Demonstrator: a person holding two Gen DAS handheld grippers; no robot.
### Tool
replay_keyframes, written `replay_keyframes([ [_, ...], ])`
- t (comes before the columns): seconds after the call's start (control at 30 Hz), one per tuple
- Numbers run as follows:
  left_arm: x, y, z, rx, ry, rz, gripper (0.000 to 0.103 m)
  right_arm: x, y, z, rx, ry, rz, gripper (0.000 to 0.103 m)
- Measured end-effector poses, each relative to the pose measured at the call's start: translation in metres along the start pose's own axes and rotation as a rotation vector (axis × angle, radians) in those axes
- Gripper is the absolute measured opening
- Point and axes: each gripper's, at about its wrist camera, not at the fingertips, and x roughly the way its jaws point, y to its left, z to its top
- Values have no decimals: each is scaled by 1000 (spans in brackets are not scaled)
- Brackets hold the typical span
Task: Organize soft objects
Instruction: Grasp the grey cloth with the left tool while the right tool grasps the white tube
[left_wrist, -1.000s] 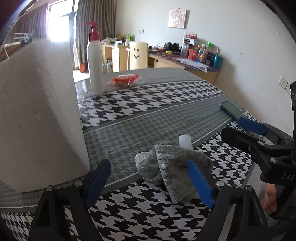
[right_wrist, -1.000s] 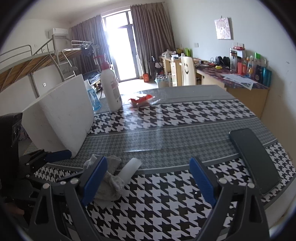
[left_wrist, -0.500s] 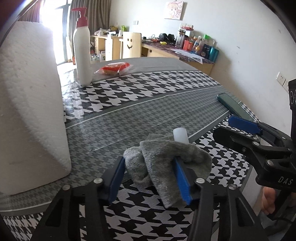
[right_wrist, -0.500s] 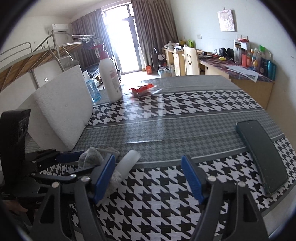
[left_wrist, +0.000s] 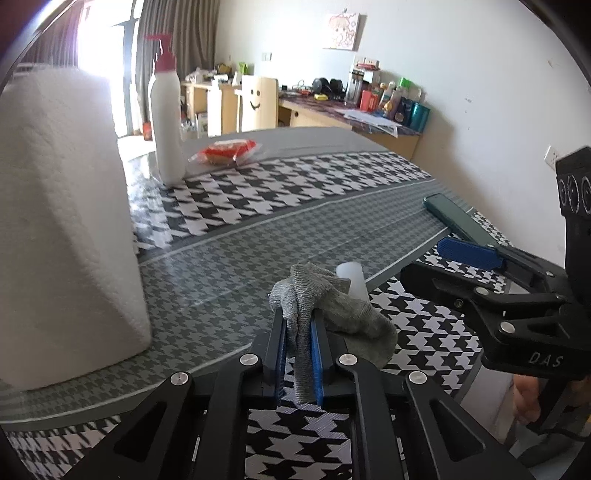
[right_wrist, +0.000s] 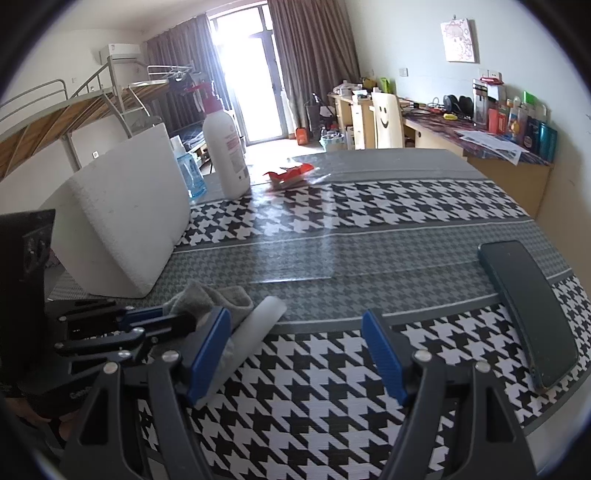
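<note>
While the left tool draws its blue pads together, a fold of the grey sock stands pinched between them, where a second ago those pads stood wide on either side of the cloth. The jaws are closing on fabric rather than on air, so the grasp looks made, though the sock's body still rests slumped on the surface, its toe end drooping to the right of the pads. Just behind it lies a small white cylinder, touching or nearly touching the cloth; I cannot tell which. The right tool hangs with its pads apart and nothing between them, its left pad just beside that cylinder, the patterned cloth of the surface showing through the gap. Farther out, a big paper towel roll stands to the left, a white pump bottle and a red packet sit near the far edge, and a dark phone lies off to the right. For the task, the pinch suggests the sock is ready to be lifted; the thin grip on one fold could slip, and the cylinder might roll if dragged.
</note>
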Motion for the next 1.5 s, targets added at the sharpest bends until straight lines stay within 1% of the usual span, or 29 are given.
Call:
replay_keyframes([
  [0.23,-15,8,2,-18,-36,5,12,1,10,0,-21,9,2,78],
  [0.37,-23,12,0,-19,-58,33,12,4,16,-1,-26,18,3,78],
  [0.63,-31,22,-2,-35,-78,43,12,15,28,-2,-33,57,0,77],
  [0.7,-32,24,-3,-38,-82,48,12,18,31,-2,-37,67,4,73],
  [0.87,-35,26,-5,-40,-91,57,12,21,35,-3,-38,80,-9,70],
  [0.97,-36,27,-5,-40,-95,58,13,24,36,-4,-33,94,-10,64],
  [1.07,-37,27,-6,-36,-100,55,12,26,39,-5,-26,108,-14,61],
  [1.2,-39,29,-7,-36,-104,47,12,29,43,-8,-17,125,-18,52],
  [1.33,-41,31,-8,-34,-104,38,13,31,50,-10,-17,144,-37,45],
  [1.37,-41,31,-9,-32,-104,34,13,32,52,-11,-16,148,-43,42],
  [1.47,-42,29,-9,-26,-107,23,13,32,55,-14,-11,158,-72,40],
  [1.5,-42,29,-10,-25,-108,19,13,33,55,-14,-8,161,-79,35],
])
